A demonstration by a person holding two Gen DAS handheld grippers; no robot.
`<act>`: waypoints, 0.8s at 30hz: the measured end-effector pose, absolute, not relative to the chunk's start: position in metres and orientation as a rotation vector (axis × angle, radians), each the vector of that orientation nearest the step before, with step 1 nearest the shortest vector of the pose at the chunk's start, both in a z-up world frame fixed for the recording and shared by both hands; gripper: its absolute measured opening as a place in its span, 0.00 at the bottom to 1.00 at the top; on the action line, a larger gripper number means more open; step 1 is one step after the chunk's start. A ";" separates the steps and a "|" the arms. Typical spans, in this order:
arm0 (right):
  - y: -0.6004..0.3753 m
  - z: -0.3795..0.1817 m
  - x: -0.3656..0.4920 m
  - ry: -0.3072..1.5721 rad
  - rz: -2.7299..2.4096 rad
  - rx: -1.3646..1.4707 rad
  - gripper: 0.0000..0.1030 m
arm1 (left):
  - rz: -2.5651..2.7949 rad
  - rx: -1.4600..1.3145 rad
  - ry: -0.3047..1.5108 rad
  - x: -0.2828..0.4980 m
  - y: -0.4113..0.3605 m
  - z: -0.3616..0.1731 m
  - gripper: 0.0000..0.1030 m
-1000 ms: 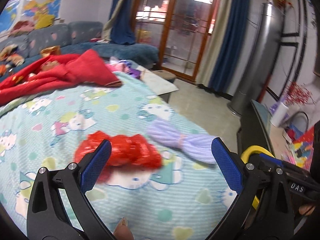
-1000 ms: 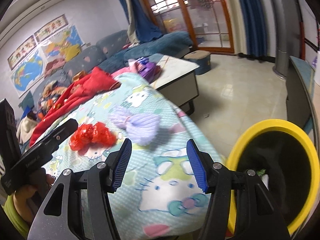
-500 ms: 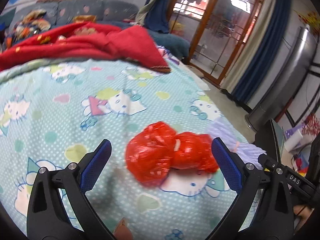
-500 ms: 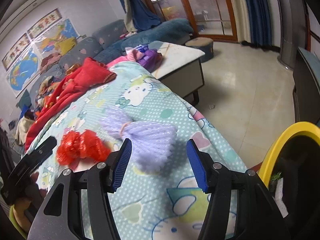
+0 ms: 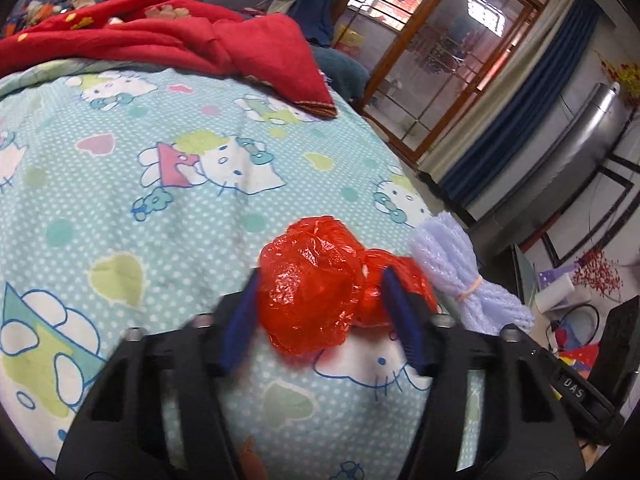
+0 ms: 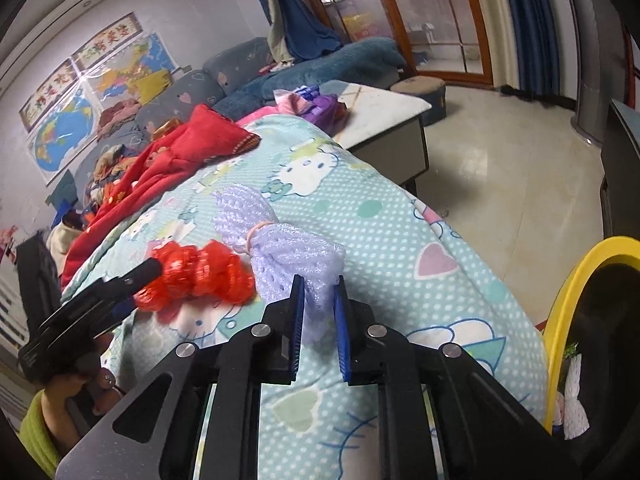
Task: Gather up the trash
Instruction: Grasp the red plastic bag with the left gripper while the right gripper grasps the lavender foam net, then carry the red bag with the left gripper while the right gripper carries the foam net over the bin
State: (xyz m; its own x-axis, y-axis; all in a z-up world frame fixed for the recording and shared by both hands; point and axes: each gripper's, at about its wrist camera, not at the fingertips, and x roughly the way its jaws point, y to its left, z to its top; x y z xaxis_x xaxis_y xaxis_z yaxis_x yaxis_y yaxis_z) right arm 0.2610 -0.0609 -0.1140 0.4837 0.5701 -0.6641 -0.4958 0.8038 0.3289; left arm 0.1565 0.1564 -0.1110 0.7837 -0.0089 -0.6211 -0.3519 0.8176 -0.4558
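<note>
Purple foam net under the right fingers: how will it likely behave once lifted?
The purple net is open-mesh foam tied at its middle with a rubber band, so it is probably very light and squashy. The right gripper has just been closing on one flared end, which looks pinched, so the far end will likely droop but stay bundled.

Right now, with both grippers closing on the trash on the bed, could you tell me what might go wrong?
1. The right gripper, jaws just closing, pinches only the lavender foam net's edge; it could slip free.
2. The left gripper, also closing, straddles the crinkly red plastic bag; it may squeeze out.
3. Either could snag the cartoon-cat bedsheet.
</note>
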 end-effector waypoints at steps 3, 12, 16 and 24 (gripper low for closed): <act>-0.068 -0.109 0.257 0.833 0.635 0.092 0.14 | 0.164 -0.572 0.650 0.157 0.148 -0.107 0.17; -0.112 -0.089 0.248 0.765 0.544 0.078 0.14 | 0.026 -0.498 0.618 0.157 0.103 -0.082 0.10; -0.135 -0.079 0.244 0.730 0.503 0.088 0.14 | -0.031 -0.454 0.597 0.154 0.079 -0.070 0.10; -0.173 -0.073 0.239 0.707 0.439 0.132 0.14 | -0.127 -0.388 0.571 0.150 0.040 -0.053 0.10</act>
